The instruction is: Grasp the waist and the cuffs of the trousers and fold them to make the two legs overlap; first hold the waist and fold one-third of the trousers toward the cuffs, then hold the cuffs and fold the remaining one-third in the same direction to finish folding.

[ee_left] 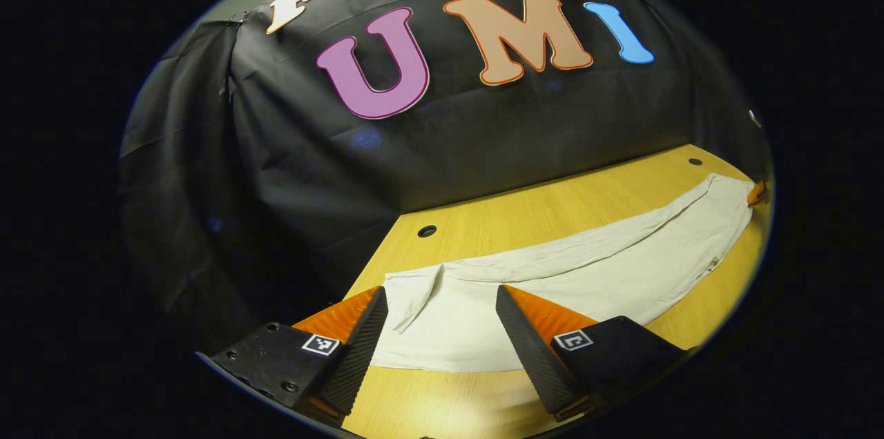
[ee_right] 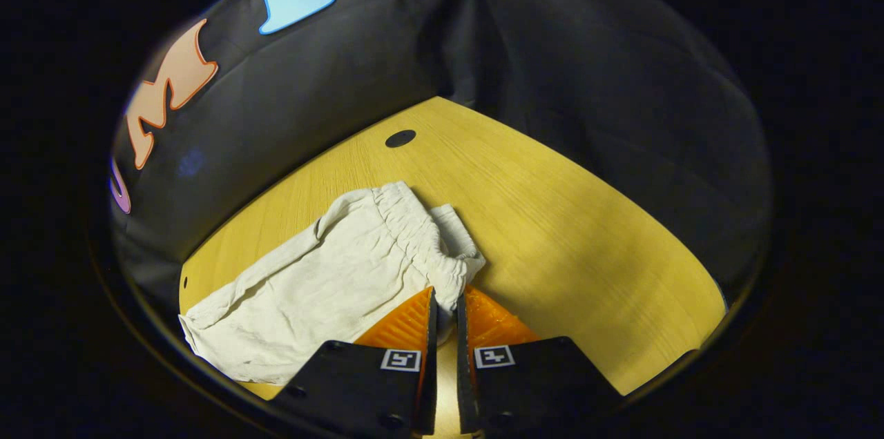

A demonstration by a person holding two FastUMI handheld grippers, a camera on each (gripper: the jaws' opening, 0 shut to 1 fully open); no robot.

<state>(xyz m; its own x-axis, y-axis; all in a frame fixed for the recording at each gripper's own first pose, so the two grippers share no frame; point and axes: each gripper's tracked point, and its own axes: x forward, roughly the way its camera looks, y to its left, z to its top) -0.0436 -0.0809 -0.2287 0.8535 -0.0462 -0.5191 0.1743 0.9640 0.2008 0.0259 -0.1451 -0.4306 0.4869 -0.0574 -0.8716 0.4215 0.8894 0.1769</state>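
Cream trousers (ee_left: 587, 266) lie flat along the wooden table (ee_left: 552, 208), legs overlapped. In the left gripper view the cuff end (ee_left: 421, 308) lies between the spread fingers of my left gripper (ee_left: 442, 301), which is open and straddles the fabric. The right gripper view shows the gathered elastic waist (ee_right: 414, 232) of the trousers (ee_right: 324, 287). My right gripper (ee_right: 445, 304) is shut on the near corner of that waistband. A small part of my right gripper (ee_left: 757, 192) appears at the far waist end in the left gripper view.
The black cloth wall (ee_left: 449, 142) rises close behind the table. Round holes (ee_left: 427, 230) (ee_right: 400, 139) sit in the tabletop near the back edge. Bare wood (ee_right: 587, 246) stretches to the right of the waist.
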